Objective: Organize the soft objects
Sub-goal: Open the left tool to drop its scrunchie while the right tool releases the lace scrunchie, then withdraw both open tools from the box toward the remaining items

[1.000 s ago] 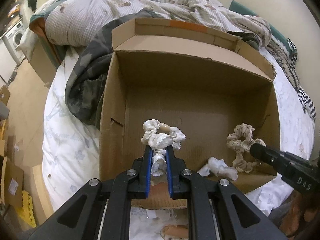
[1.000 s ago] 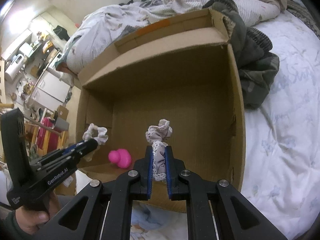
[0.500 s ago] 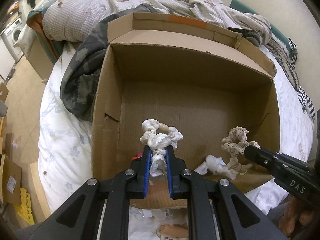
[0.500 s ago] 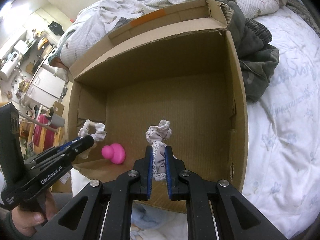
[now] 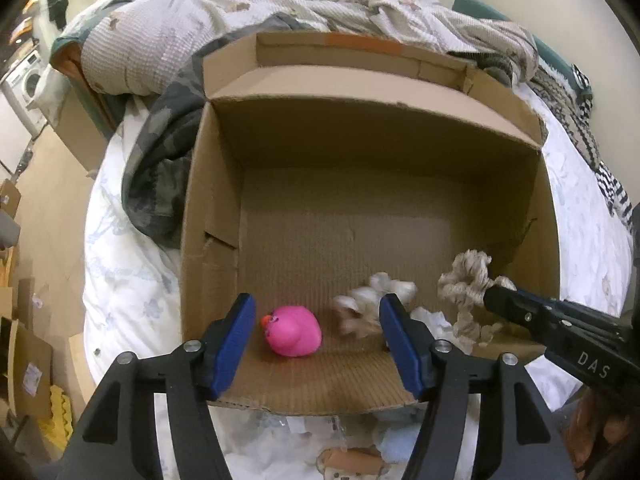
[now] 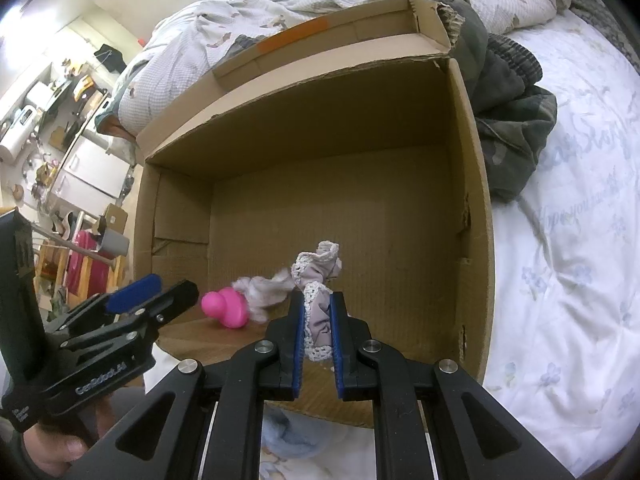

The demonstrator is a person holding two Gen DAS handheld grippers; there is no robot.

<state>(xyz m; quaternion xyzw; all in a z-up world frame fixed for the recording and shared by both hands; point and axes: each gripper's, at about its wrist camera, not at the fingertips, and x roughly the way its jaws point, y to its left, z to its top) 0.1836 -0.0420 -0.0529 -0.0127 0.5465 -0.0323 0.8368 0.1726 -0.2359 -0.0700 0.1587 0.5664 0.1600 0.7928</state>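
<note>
Two scrunchies, white one [image 5: 372, 308] dropping from opening left claw [image 5: 316, 344], right claw [image 6: 318, 336] gripping other [image 6: 318, 292]

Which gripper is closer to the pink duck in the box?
Left. The left gripper, its jaws opening, hangs right over the pink duck. The right gripper is off to the side, shut on a lacy scrunchie.

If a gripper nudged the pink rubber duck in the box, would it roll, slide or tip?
The pink rubber duck probably rocks or rolls: its body looks rounded and already lies tilted on the cardboard box floor. It likely squashes rather than breaks, and seems light.
</note>
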